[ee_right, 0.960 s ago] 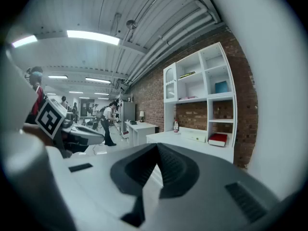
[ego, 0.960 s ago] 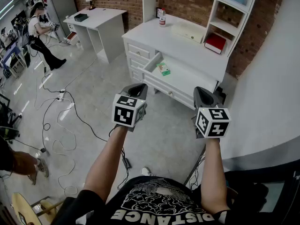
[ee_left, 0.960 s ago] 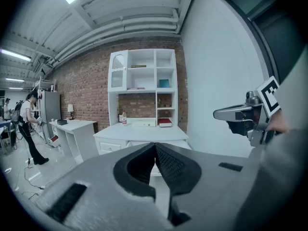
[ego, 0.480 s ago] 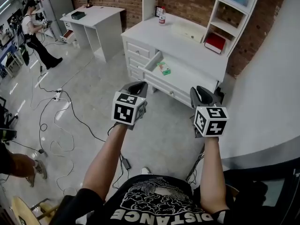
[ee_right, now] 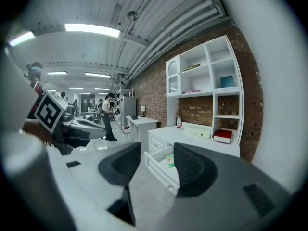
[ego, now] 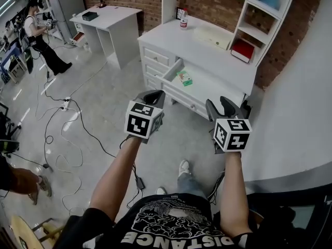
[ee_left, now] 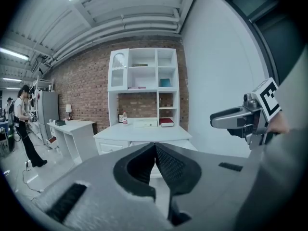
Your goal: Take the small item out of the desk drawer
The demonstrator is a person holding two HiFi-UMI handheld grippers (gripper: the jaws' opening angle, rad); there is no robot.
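White counter [ego: 207, 53] at 12, drawer [ego: 207, 88] open. Right gripper [ego: 219, 106] jaws just opening, half apart, empty; left gripper [ego: 154, 95] closed, empty. Risk: small item [ego: 184, 78] lies near the drawer wall, so I could clip it.

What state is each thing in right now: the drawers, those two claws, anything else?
desk drawer: pulled open.
small green item: lying inside that drawer.
side drawers: shut.
left gripper: shut, empty.
right gripper: open, jaws have just been opening, nothing between them.
bottle: standing upright.
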